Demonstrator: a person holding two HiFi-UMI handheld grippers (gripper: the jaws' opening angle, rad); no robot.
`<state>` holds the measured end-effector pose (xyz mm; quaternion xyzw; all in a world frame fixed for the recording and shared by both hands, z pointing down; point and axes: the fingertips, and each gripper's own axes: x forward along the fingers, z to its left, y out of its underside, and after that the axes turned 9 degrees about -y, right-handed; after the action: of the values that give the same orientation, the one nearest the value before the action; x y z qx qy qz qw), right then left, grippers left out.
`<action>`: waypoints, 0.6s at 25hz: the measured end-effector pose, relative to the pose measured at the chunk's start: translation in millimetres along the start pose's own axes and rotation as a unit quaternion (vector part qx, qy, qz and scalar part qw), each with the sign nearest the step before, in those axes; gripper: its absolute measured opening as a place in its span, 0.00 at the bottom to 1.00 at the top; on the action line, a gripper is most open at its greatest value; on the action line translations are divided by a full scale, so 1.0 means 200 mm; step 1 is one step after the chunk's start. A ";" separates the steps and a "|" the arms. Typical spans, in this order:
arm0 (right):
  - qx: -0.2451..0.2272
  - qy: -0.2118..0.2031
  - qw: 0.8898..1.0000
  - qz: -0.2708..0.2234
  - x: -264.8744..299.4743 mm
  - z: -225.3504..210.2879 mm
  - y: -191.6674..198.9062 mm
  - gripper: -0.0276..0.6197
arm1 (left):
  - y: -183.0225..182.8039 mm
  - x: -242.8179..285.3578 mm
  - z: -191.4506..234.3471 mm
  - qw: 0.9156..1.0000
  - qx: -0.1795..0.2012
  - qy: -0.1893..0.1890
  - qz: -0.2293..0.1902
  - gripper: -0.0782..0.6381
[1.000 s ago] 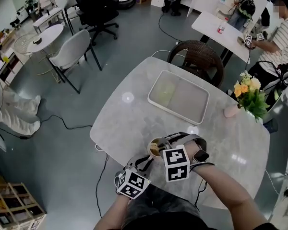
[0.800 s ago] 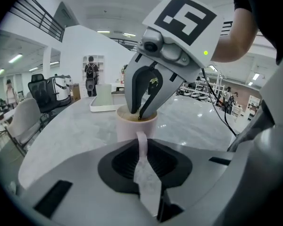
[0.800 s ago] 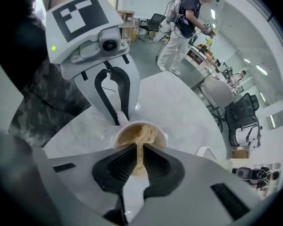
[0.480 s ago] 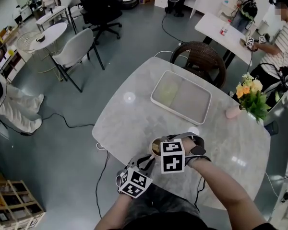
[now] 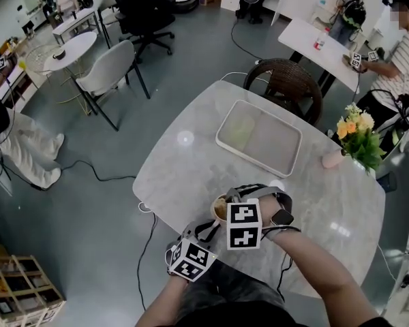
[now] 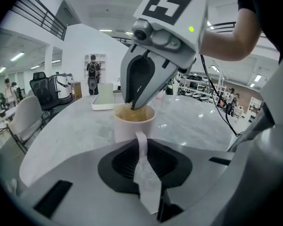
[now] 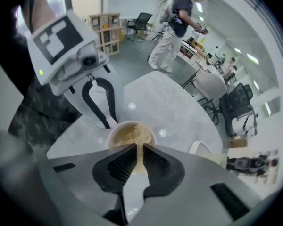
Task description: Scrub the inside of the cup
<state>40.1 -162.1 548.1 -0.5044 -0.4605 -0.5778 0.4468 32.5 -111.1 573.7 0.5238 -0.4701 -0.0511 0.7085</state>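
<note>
A pale cup (image 5: pixel 215 214) stands near the front edge of the marble table (image 5: pixel 191 162). My left gripper (image 6: pixel 142 146) is shut on the cup's handle (image 6: pixel 140 140), which runs as a thin strip between its jaws. My right gripper (image 7: pixel 140 150) is shut on a tan scrubbing pad (image 7: pixel 132 134) that fills the mouth of the cup (image 7: pixel 114 136). In the left gripper view, the right gripper's tips (image 6: pixel 132 104) dip into the cup (image 6: pixel 133 124) from above. The cup's inside is mostly hidden by the pad.
A white tray (image 5: pixel 259 139) lies farther back on the table. A pot of yellow flowers (image 5: pixel 355 136) and a small pink vessel (image 5: pixel 329 159) stand at the right edge. A wicker chair (image 5: pixel 286 80) sits behind the table. People stand by other tables in the room.
The right gripper has turned and shifted slightly left over the cup, with the pad still inside. The left gripper and the cup have stayed in place.
</note>
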 end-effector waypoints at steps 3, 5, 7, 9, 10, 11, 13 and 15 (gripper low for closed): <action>-0.066 0.047 0.994 0.069 0.06 -0.01 0.03 0.12 | 0.00 0.00 0.00 1.000 0.002 -0.002 0.000 0.19; -0.069 0.039 0.993 0.084 0.09 0.01 0.03 0.12 | 0.00 0.00 0.00 1.000 0.004 -0.004 0.001 0.19; -0.045 0.006 0.996 0.078 0.10 0.04 0.02 0.12 | 0.00 0.00 0.01 1.000 0.003 -0.008 0.005 0.19; -0.010 -0.050 0.997 0.052 0.09 0.09 -0.01 0.12 | 0.00 0.00 0.02 1.000 0.001 -0.011 0.007 0.19; 0.006 -0.078 0.996 0.035 0.08 0.12 -0.03 0.12 | 0.00 -0.01 0.02 1.000 0.000 -0.012 0.008 0.19; 0.020 -0.099 0.995 0.020 0.07 0.14 -0.05 0.12 | 0.00 -0.01 0.02 1.000 0.000 -0.012 0.008 0.19; 0.041 -0.126 0.991 -0.010 0.03 0.17 -0.07 0.12 | 0.01 -0.01 0.02 1.000 0.001 -0.011 0.009 0.19; 0.058 -0.134 0.988 -0.041 -0.02 0.16 -0.09 0.12 | 0.01 -0.01 0.02 1.000 0.001 -0.009 0.009 0.19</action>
<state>28.7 -126.4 545.5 -0.5315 -0.5692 -0.4947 0.3857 29.0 -112.3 573.9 0.5199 -0.4808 -0.0491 0.7044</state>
